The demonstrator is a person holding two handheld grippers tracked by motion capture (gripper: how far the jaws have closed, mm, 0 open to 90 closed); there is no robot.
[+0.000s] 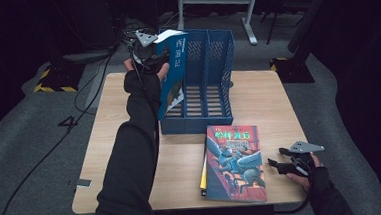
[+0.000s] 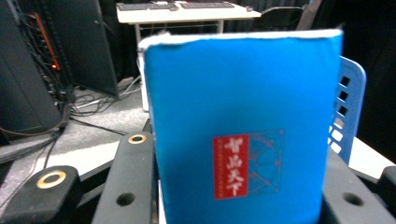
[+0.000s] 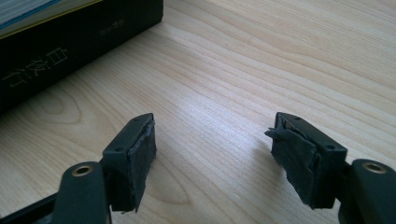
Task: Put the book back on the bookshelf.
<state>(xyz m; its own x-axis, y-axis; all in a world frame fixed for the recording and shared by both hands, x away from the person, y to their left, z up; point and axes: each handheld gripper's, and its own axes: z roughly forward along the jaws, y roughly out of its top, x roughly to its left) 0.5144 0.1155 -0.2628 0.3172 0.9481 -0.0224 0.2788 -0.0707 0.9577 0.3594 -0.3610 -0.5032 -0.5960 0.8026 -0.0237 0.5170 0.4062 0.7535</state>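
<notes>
Pale wood-grain desk (image 3: 261, 60), smooth with a soft satin sheen. Blue book (image 2: 243, 126): matt paper cover, white page edges up top. Perforated blue plastic file rack (image 1: 211, 73), slightly shiny. Glossy printed cover on the flat book (image 1: 235, 162). Matt black plastic on the right tool (image 3: 212, 154), pads rough, frayed foam or rubber.

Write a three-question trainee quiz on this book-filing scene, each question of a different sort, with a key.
1. True or false: the left gripper is shut on the upright blue paperback book.
2. Where does the colourful illustrated book lie? A in the blue plastic file rack; B flat on the light wooden table; C on the floor.
3. Fill in: the right gripper rests on the table with jaws ____ and nothing between them.

Key: 1 true; 2 B; 3 open.
</notes>
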